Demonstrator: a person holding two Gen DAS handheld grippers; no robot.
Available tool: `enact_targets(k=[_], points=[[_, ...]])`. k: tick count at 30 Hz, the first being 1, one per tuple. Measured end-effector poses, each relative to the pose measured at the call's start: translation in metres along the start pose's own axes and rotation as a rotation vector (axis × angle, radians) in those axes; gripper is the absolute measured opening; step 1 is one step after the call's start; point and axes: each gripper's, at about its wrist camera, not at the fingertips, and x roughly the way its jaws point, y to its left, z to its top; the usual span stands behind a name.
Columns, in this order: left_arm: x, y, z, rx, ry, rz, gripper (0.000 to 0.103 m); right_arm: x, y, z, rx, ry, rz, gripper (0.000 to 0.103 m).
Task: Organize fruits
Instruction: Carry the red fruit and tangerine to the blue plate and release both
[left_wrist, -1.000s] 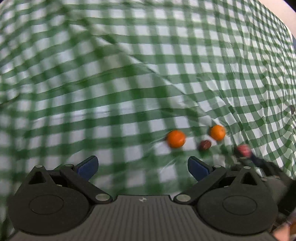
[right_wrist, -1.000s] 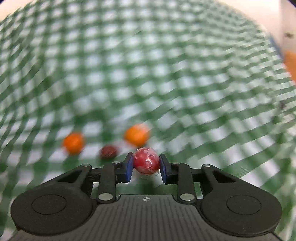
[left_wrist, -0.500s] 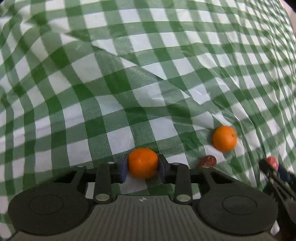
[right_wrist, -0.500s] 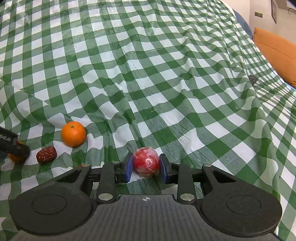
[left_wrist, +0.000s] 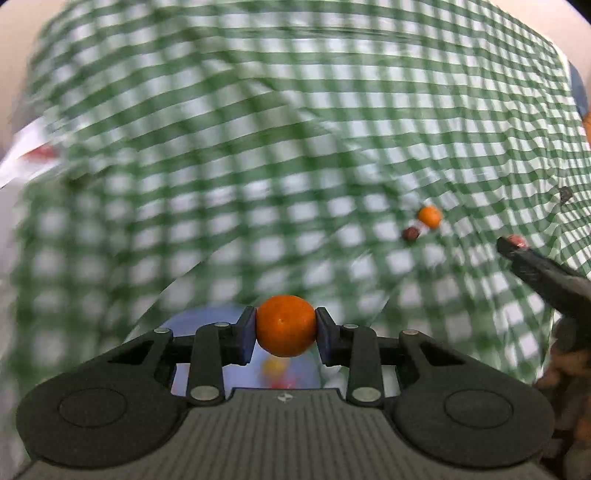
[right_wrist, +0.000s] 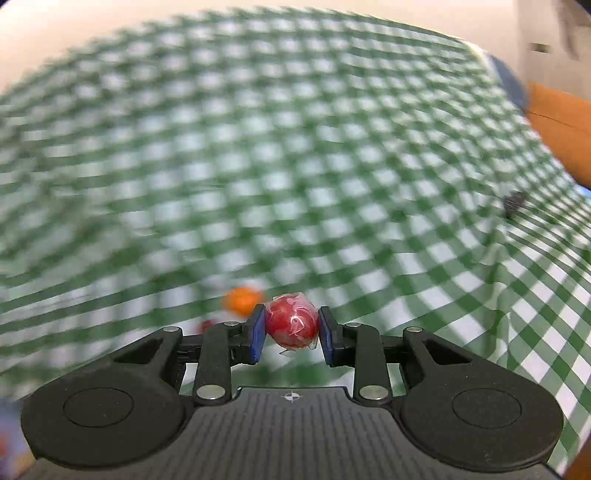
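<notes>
My left gripper (left_wrist: 285, 330) is shut on an orange tangerine (left_wrist: 286, 325) and holds it above the green checked cloth (left_wrist: 258, 147), over a blurred pale blue dish (left_wrist: 243, 365) that holds yellow and red things. My right gripper (right_wrist: 292, 328) is shut on a red wrapped ball-shaped fruit (right_wrist: 291, 325); it also shows at the right of the left wrist view (left_wrist: 517, 245). A second tangerine (left_wrist: 429, 216) and a dark red date (left_wrist: 410, 233) lie on the cloth; both show blurred in the right wrist view, the tangerine (right_wrist: 243, 299) and the date (right_wrist: 207, 325).
The cloth is wrinkled and covers the whole surface. A small dark object (right_wrist: 514, 202) lies on it at the right. An orange cushion (right_wrist: 557, 125) sits past the right edge. White material (left_wrist: 22, 162) lies at the cloth's left edge.
My left gripper, shut on the tangerine, has lifted it off the cloth and pulled back over the blue dish. My right gripper has risen with the red fruit. Both views are motion-blurred.
</notes>
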Motion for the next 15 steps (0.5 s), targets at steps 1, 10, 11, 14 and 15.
enact_targets(k=[1, 10, 11, 14, 15], points=[[-0.013, 0.008, -0.011, -0.008, 0.000, 0.021, 0.037, -0.021, 0.008, -0.003, -0.030, 0.016, 0.056, 0.031], [-0.097, 0.067, -0.103, -0.124, 0.007, 0.064, 0.036, -0.149, 0.082, -0.043, -0.229, 0.183, 0.382, 0.031], [-0.103, 0.071, -0.112, -0.135, 0.002, 0.066, 0.037, -0.158, 0.091, -0.045, -0.248, 0.193, 0.402, 0.031], [-0.117, 0.079, -0.131, -0.165, -0.018, 0.061, 0.036, -0.179, 0.114, -0.054, -0.309, 0.227, 0.462, 0.031], [-0.121, 0.082, -0.136, -0.176, -0.024, 0.058, 0.036, -0.184, 0.120, -0.056, -0.331, 0.233, 0.478, 0.031]])
